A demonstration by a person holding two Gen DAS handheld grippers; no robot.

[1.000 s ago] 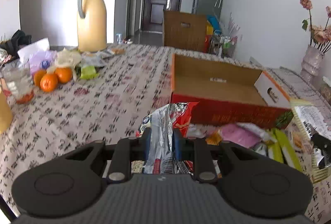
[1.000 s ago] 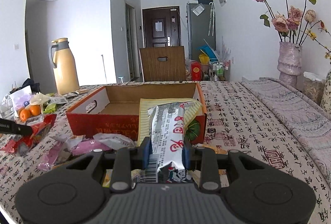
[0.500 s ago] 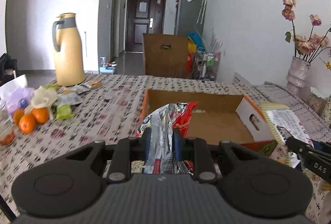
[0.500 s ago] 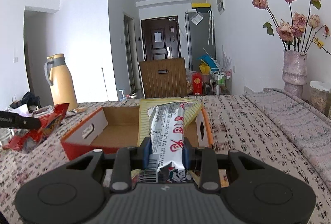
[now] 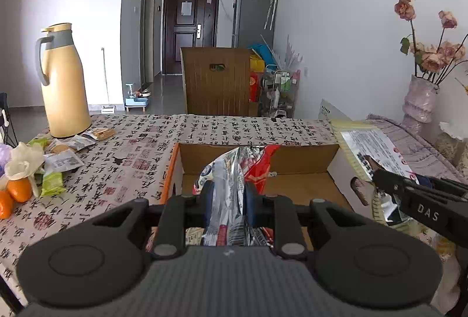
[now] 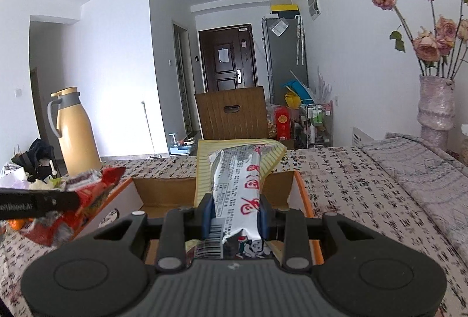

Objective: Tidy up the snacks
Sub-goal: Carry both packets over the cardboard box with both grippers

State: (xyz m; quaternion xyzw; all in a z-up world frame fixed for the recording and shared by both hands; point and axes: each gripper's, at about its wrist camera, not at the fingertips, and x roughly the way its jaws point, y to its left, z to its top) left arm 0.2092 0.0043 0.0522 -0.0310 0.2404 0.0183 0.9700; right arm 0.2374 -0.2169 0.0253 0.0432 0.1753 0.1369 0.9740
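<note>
Left claw (image 5: 226, 200) clamps a red-and-silver snack bag (image 5: 234, 170) above the open cardboard box (image 5: 292, 185), near its orange left edge; right claw (image 6: 234, 211) pinches a yellow-and-silver packet (image 6: 239, 170) over the box's right side, both level; patterned tabletop (image 5: 117, 164) lies beyond

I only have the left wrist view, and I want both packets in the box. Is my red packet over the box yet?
Observer: In the right wrist view the red packet shows left of the left wall of the box, not over its floor, though depth is hard to judge.
Operator: How is the right tool's grip?
Observer: The right tool is shut on the silver-and-yellow packet, with a pad on each side and most of the packet sticking out ahead.
</note>
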